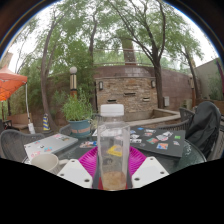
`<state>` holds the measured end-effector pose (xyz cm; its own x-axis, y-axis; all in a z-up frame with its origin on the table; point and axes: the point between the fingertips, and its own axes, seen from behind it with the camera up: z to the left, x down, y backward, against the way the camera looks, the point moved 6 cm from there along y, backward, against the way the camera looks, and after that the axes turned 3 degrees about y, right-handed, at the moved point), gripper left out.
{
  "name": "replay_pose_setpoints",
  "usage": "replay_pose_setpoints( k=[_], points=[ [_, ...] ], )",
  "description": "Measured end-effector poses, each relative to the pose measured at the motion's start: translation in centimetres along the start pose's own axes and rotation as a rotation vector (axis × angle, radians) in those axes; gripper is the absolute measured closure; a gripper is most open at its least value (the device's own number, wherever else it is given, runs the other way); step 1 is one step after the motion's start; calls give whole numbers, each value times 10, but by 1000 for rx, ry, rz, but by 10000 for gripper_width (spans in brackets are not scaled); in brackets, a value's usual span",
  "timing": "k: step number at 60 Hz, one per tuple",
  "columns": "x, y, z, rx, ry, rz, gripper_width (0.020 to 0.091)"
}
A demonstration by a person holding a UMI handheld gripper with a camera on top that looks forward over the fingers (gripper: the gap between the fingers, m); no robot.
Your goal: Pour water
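A clear plastic bottle [113, 148] with a white cap is held upright between the gripper [113, 168]'s fingers, both magenta pads pressed on its sides. Its base is cut off below. Beyond lies a patio table [165, 150] strewn with cards, hard to read, and a potted plant [78, 112] far left.

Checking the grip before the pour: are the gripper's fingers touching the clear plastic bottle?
Touching. The gripper view shows the clear plastic bottle standing between the fingers, with both magenta pads pressed against its sides and no gap visible.
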<state>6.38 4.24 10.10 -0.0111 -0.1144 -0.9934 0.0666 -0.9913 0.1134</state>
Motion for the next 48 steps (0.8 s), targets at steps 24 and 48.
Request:
replay_pose_setpoints(
  k=[24, 48],
  points=[
    [11, -4, 0, -12, 76, -31, 655],
    [28, 87, 4, 51, 104, 149, 280]
  ],
)
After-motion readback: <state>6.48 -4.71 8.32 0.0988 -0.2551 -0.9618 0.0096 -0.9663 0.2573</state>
